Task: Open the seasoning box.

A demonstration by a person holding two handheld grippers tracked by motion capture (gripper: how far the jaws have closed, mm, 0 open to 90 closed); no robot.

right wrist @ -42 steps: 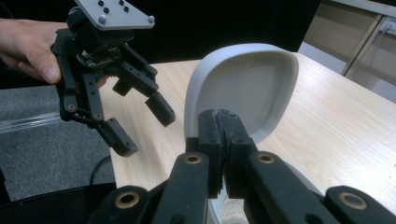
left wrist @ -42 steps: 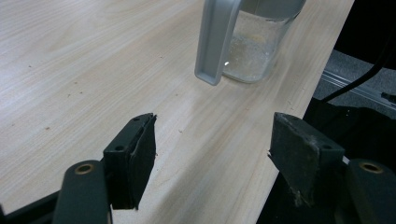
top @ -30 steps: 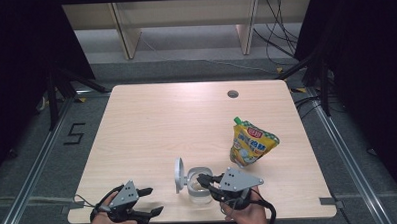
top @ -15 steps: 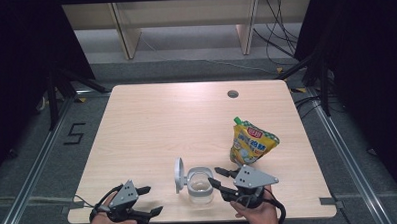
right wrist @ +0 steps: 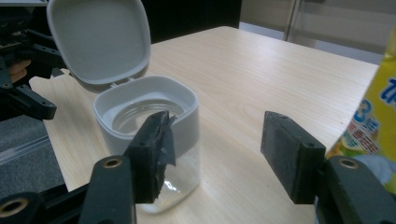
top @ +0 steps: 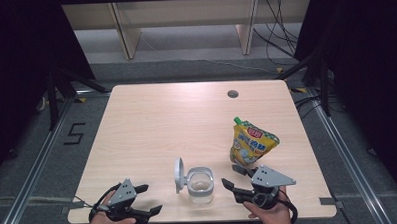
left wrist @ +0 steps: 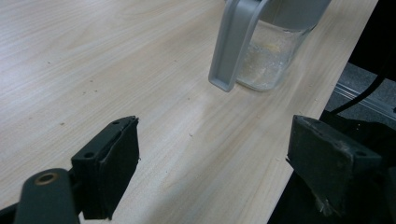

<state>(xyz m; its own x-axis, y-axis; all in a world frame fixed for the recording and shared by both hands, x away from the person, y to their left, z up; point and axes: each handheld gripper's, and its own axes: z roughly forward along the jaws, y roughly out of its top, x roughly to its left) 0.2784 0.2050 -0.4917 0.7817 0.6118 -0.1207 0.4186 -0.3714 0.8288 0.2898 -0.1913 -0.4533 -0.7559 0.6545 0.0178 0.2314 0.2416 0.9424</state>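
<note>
A clear container (top: pixel 200 186) with a grey rim stands near the table's front edge, its hinged grey lid (top: pixel 179 175) open and upright on its left. My right gripper (top: pixel 231 175) lies just right of it and apart from it. Its jaws have just been opening and nothing is between them. In the right gripper view the container (right wrist: pixel 187 100) sits beyond the left jaw of the right gripper (right wrist: pixel 224 156). My left gripper (top: pixel 149 198) rests at the front left, open and empty, its jaws having just widened. From the left gripper (left wrist: pixel 217 172) the container (left wrist: pixel 271 51) stands ahead.
A yellow spouted pouch (top: pixel 251 145) stands on the wooden table (top: pixel 162 123) just behind my right gripper, and shows as the pouch (right wrist: pixel 373 121) at the right edge. A round hole (top: pixel 232 94) lies near the table's far side. Black rails run along the floor on both sides.
My right gripper has drawn away from the container toward the right, and its jaws have spread wide. The left gripper has stayed put, its jaws a little wider.
</note>
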